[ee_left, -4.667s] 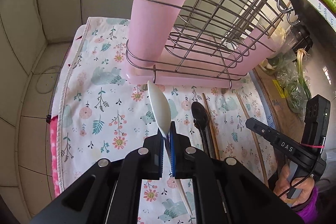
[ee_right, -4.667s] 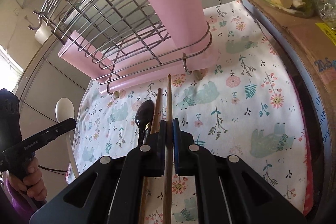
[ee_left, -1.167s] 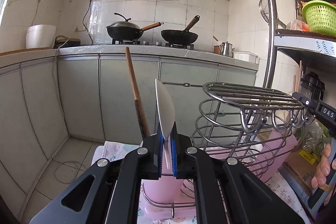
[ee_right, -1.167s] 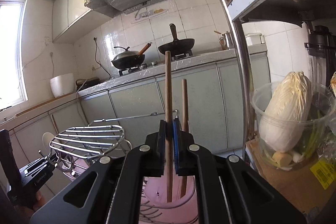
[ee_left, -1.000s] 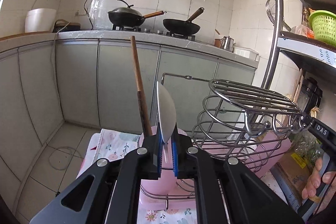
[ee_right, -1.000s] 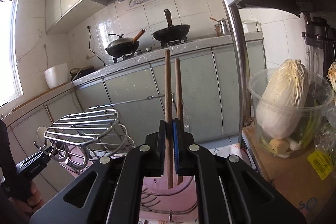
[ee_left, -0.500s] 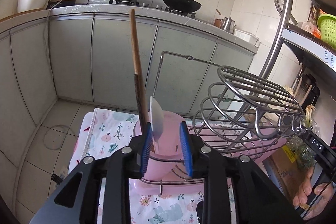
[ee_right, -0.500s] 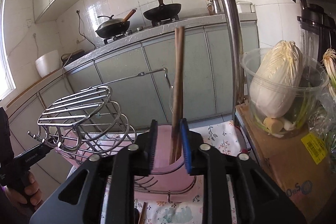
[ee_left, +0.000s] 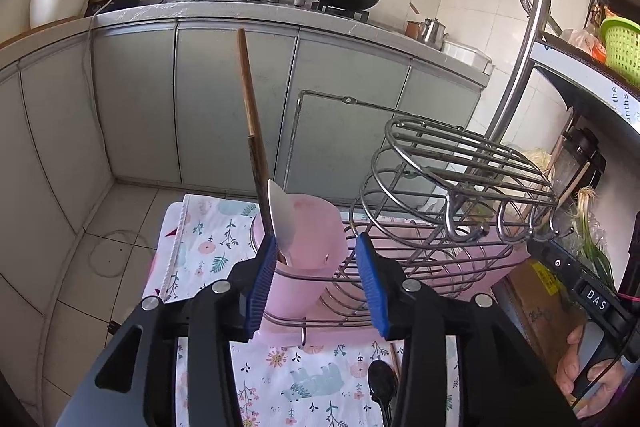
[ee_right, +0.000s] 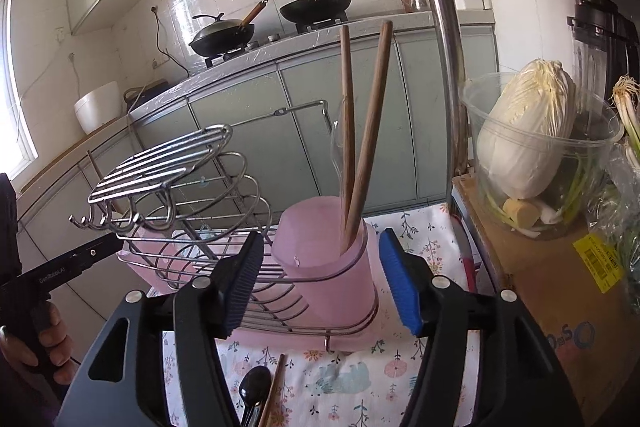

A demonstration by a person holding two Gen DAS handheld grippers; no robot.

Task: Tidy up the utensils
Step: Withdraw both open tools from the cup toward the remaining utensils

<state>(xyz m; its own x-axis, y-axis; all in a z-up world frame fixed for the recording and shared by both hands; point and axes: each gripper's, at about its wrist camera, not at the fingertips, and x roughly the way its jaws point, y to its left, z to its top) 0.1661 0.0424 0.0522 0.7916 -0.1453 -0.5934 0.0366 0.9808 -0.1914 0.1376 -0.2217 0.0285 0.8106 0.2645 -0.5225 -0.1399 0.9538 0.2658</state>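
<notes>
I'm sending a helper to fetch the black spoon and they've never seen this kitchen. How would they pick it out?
Find the wire dish rack with pink cups, standing on the floral cloth. On the cloth just in front of the rack lies the black spoon, bowl toward the rack. Beside it lies a brown wooden chopstick; the spoon is the only glossy black piece there.

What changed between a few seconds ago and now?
Both tools went from the cloth into the pink cups: the white spoon from the left gripper, a wooden chopstick from the right gripper. Both jaws have just been opening, letting go. The black spoon stayed on the floral cloth.
</notes>
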